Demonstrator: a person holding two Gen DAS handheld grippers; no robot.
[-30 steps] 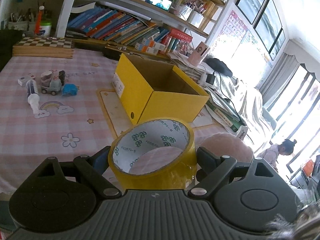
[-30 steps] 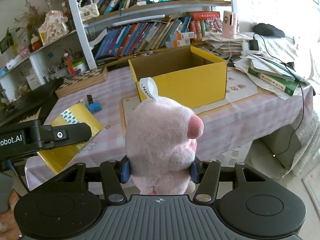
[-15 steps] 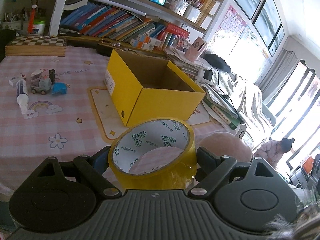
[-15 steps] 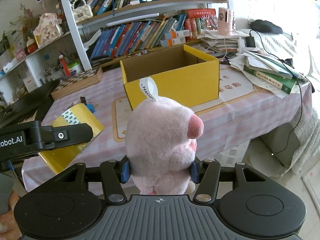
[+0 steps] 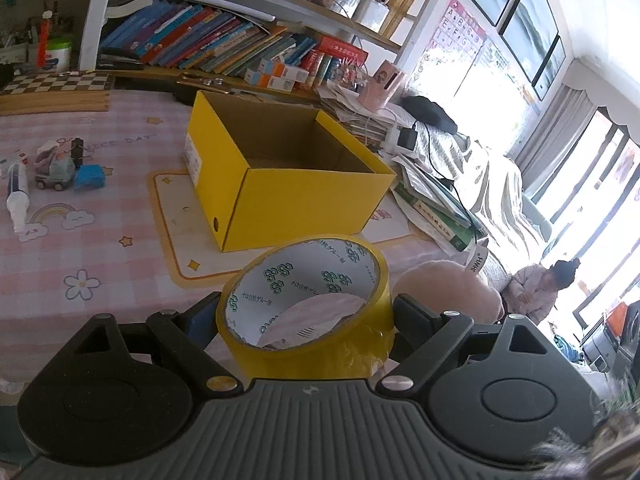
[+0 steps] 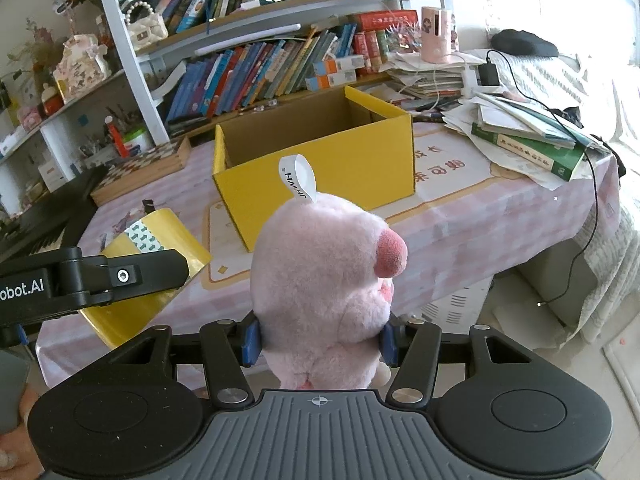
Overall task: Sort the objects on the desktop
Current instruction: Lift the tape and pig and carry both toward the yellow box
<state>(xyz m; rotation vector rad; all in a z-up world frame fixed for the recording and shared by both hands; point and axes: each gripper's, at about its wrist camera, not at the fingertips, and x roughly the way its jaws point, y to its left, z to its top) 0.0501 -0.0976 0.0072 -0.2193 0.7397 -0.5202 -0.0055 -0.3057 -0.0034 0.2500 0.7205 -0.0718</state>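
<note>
gripping a tape roll [image 5: 308, 312] and pink plush toy [image 6: 320, 280] near the yellow box [image 6: 320, 160].

Bright daylight, window [image 5: 576, 92] glare right, fisheye edges warped.

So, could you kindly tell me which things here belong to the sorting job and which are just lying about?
Part of the job:
- yellow tape roll, held in the left gripper
- pink plush toy, held in the right gripper
- open yellow box
- toy truck
- syringe

Just lying about:
- shelf books
- chessboard
- paper stack
</note>
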